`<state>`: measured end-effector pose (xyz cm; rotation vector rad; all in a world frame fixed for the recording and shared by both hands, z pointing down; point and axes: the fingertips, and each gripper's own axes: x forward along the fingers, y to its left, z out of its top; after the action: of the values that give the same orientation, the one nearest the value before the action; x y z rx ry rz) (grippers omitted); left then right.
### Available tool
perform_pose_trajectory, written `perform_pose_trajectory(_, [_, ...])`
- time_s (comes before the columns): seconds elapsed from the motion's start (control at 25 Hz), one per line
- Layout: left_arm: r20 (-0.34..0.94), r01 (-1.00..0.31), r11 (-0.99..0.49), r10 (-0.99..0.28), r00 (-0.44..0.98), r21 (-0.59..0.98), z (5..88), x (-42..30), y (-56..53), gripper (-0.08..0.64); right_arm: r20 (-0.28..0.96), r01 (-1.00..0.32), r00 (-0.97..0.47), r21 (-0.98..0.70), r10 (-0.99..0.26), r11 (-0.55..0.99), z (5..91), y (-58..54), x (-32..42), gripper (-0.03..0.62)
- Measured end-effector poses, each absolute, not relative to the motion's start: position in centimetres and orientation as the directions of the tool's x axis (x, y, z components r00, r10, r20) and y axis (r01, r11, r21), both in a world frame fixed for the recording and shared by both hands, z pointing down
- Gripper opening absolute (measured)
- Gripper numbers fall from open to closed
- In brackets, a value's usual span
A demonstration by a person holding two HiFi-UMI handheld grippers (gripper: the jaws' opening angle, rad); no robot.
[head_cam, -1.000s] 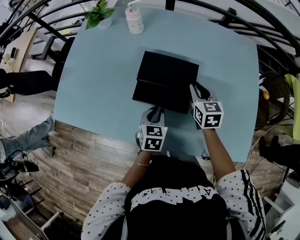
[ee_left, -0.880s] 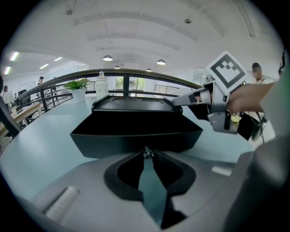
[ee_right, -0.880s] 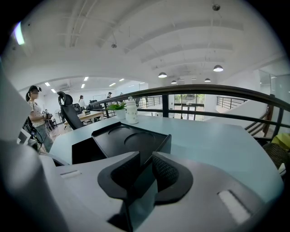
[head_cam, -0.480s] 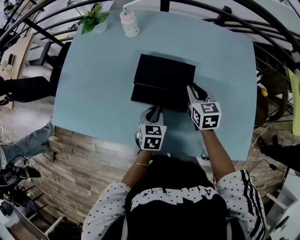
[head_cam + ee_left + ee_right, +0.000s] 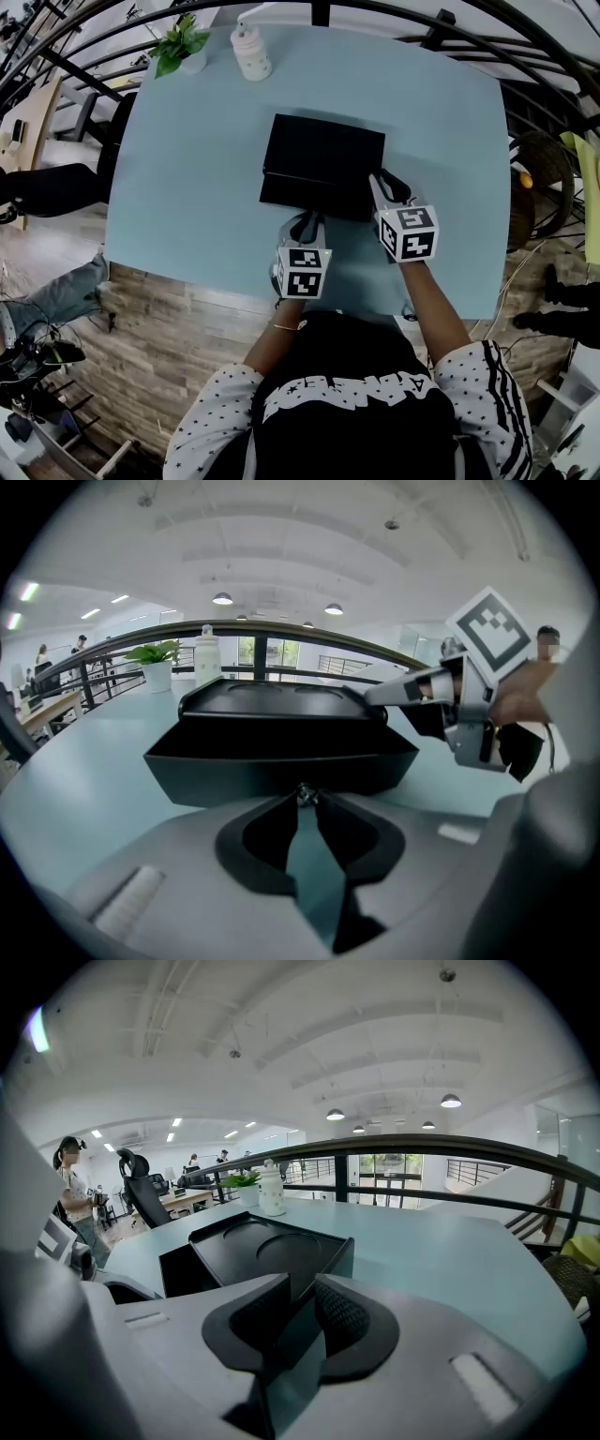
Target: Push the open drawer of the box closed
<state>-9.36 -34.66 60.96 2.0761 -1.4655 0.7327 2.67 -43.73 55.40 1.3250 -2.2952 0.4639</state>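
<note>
A black box (image 5: 325, 148) lies mid-table with its drawer (image 5: 314, 195) sticking out toward me. In the left gripper view the drawer front (image 5: 281, 766) fills the middle, under the box top (image 5: 281, 697). My left gripper (image 5: 310, 222) is shut, and its tips (image 5: 302, 794) press against the drawer front. My right gripper (image 5: 382, 184) sits at the box's near right corner. Its jaws (image 5: 300, 1290) are closed on the box's right edge (image 5: 342, 1246). The right gripper (image 5: 441, 700) also shows in the left gripper view, beside the box.
The table (image 5: 197, 187) is light blue; its near edge runs just behind my grippers. A white bottle (image 5: 250, 53) and a small potted plant (image 5: 181, 44) stand at the far left. A curved black railing (image 5: 450, 1152) runs beyond the far edge.
The left gripper has pushed forward a little and the drawer sticks out less than a second ago. The right gripper has stayed at the box's corner.
</note>
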Motion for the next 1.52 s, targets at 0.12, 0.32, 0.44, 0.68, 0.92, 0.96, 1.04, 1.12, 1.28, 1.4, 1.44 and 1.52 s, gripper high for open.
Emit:
perform_pose_trajectory(0.12, [0.674, -0.948, -0.306, -0.683, 0.281, 0.085, 61.0, -9.4, -35.1, 0.0, 0.536, -0.875, -0.436, -0.065, -0.723, 0.48, 55.4, -43.8, 2.6, 0.066])
perform_pose_trajectory(0.32, [0.672, -0.944, -0.317, -0.681, 0.29, 0.086, 61.0, -9.2, -35.6, 0.0, 0.537, -0.877, -0.431, -0.062, -0.725, 0.476, 55.4, -43.8, 2.7, 0.066])
perform_pose_trajectory(0.44, [0.669, -0.943, -0.323, -0.683, 0.294, 0.085, 61.0, -9.2, -36.0, 0.0, 0.538, -0.878, -0.429, -0.061, -0.726, 0.474, 55.4, -43.7, 2.7, 0.066])
perform_pose_trajectory(0.68, [0.665, -0.94, -0.33, -0.684, 0.299, 0.084, 61.2, -9.2, -36.9, 0.0, 0.541, -0.879, -0.429, -0.064, -0.724, 0.473, 55.4, -43.7, 2.6, 0.066])
perform_pose_trajectory(0.92, [0.663, -0.938, -0.334, -0.683, 0.305, 0.087, 61.2, -9.2, -37.6, 0.0, 0.539, -0.881, -0.427, -0.069, -0.726, 0.467, 55.5, -43.8, 2.5, 0.064])
perform_pose_trajectory(0.96, [0.662, -0.938, -0.336, -0.684, 0.306, 0.088, 61.2, -9.2, -37.8, 0.0, 0.539, -0.881, -0.427, -0.068, -0.726, 0.468, 55.6, -43.9, 2.5, 0.064])
perform_pose_trajectory(1.04, [0.662, -0.937, -0.338, -0.683, 0.309, 0.088, 61.3, -9.2, -38.0, 0.0, 0.54, -0.88, -0.428, -0.067, -0.725, 0.47, 55.6, -43.8, 2.4, 0.064])
perform_pose_trajectory(1.12, [0.664, -0.937, -0.338, -0.681, 0.309, 0.09, 61.3, -9.1, -38.1, 0.0, 0.541, -0.879, -0.429, -0.066, -0.723, 0.473, 55.5, -43.8, 2.5, 0.064])
perform_pose_trajectory(1.28, [0.658, -0.935, -0.343, -0.685, 0.312, 0.086, 61.2, -9.0, -38.7, 0.0, 0.545, -0.878, -0.427, -0.06, -0.722, 0.474, 55.5, -43.9, 2.5, 0.064])
perform_pose_trajectory(1.4, [0.653, -0.934, -0.347, -0.689, 0.315, 0.084, 61.4, -9.0, -39.0, 0.0, 0.546, -0.879, -0.426, -0.06, -0.721, 0.474, 55.6, -43.9, 2.5, 0.064])
perform_pose_trajectory(1.44, [0.652, -0.933, -0.349, -0.689, 0.316, 0.083, 61.4, -9.0, -39.1, 0.0, 0.546, -0.878, -0.427, -0.06, -0.721, 0.474, 55.6, -43.8, 2.5, 0.064])
perform_pose_trajectory(1.52, [0.651, -0.932, -0.352, -0.689, 0.318, 0.083, 61.4, -8.9, -39.2, 0.0, 0.546, -0.878, -0.427, -0.059, -0.721, 0.475, 55.6, -43.7, 2.5, 0.064])
